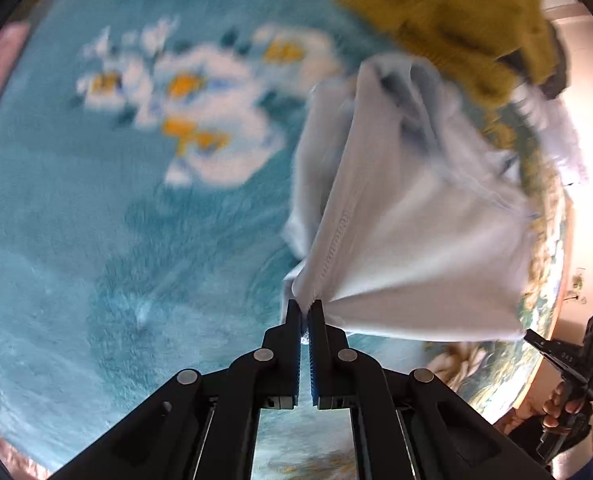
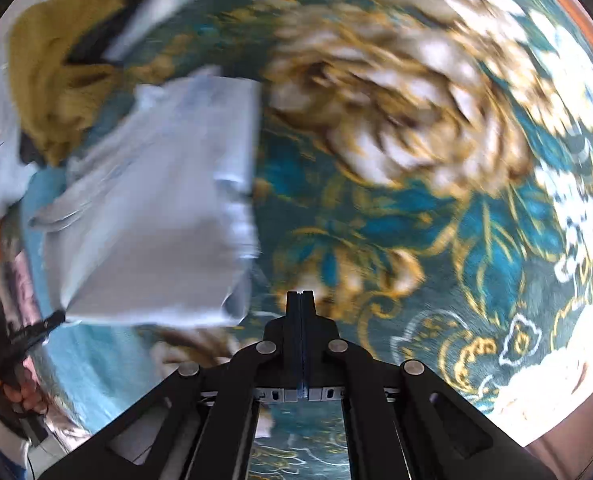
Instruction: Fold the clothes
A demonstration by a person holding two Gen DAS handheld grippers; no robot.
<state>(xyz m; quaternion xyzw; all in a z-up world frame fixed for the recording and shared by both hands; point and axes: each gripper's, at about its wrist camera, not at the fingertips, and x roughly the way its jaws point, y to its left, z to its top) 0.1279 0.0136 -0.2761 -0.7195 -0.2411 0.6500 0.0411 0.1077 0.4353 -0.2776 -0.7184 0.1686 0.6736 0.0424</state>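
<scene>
My left gripper is shut on a seamed corner of a pale blue-white garment, which hangs stretched up and to the right above a teal blanket. The same garment shows at the left of the right wrist view, held at its lower left corner by the left gripper. My right gripper is shut with nothing between its fingers, over the teal and gold floral bedspread, to the right of the garment. The right gripper also shows at the right edge of the left wrist view.
A mustard yellow knit garment lies bunched at the far side, with a dark item and other pale clothes beside it. It also shows in the right wrist view. White and orange flowers pattern the blanket. The bed edge runs along the right.
</scene>
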